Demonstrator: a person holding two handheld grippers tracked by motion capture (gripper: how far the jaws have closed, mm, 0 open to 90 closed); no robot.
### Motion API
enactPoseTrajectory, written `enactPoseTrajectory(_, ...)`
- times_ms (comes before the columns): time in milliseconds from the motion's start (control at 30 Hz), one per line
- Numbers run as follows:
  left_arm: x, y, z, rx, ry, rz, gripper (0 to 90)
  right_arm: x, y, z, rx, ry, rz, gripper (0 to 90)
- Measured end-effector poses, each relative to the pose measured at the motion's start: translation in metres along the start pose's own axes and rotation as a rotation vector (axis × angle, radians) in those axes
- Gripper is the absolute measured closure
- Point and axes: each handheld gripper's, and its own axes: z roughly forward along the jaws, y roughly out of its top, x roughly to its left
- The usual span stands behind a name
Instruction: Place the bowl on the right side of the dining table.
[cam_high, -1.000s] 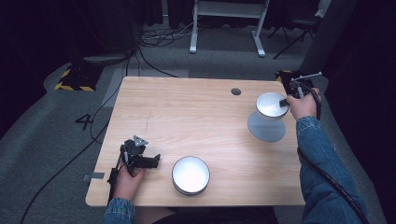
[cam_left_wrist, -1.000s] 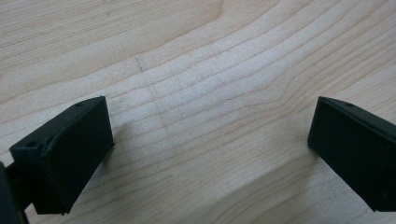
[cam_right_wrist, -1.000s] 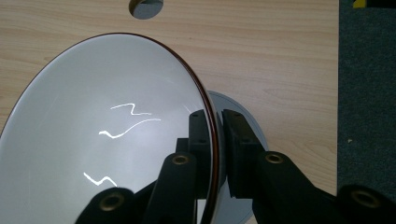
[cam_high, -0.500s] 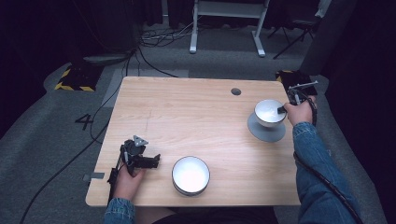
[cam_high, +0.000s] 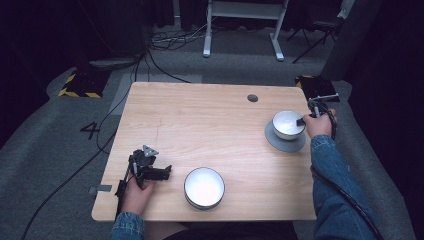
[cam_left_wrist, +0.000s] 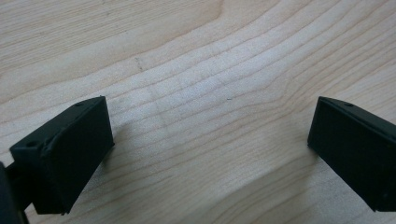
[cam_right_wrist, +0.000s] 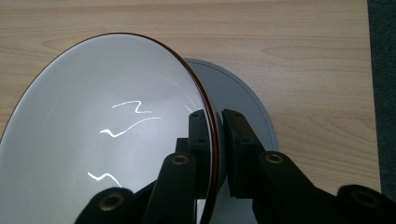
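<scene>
At the table's right side a white bowl (cam_high: 288, 124) is held by its rim over a grey saucer (cam_high: 285, 141), and whether it touches the saucer I cannot tell. My right gripper (cam_high: 303, 121) is shut on that rim, one jaw inside the bowl (cam_right_wrist: 102, 135) and one outside, with the saucer (cam_right_wrist: 238, 107) showing beyond. Near the front edge stands a second white bowl (cam_high: 204, 187). My left gripper (cam_high: 167, 171) lies to the left of it, low over the bare wood, jaws wide apart with nothing between them in the left gripper view.
The wooden table (cam_high: 200, 125) has a small round hole (cam_high: 252, 98) at its far side. Cables (cam_high: 150, 55) and a white stand's legs (cam_high: 240, 30) lie on the grey floor beyond. A black-and-yellow block (cam_high: 80, 82) sits at the far left.
My right gripper has come down with the white bowl, from well above the saucer to just over or on it. The left hand has not moved.
</scene>
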Motion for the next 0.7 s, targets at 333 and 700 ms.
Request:
enactPoseTrajectory(333,0.0,0.0,0.0,0.0,0.0,0.0,0.2,-0.009,-0.003,0.012,-0.018,0.022,0.036,82.2)
enactPoseTrajectory(700,0.0,0.0,0.0,0.0,0.001,0.0,0.2,-0.015,-0.005,0.015,-0.014,0.029,0.037,82.2)
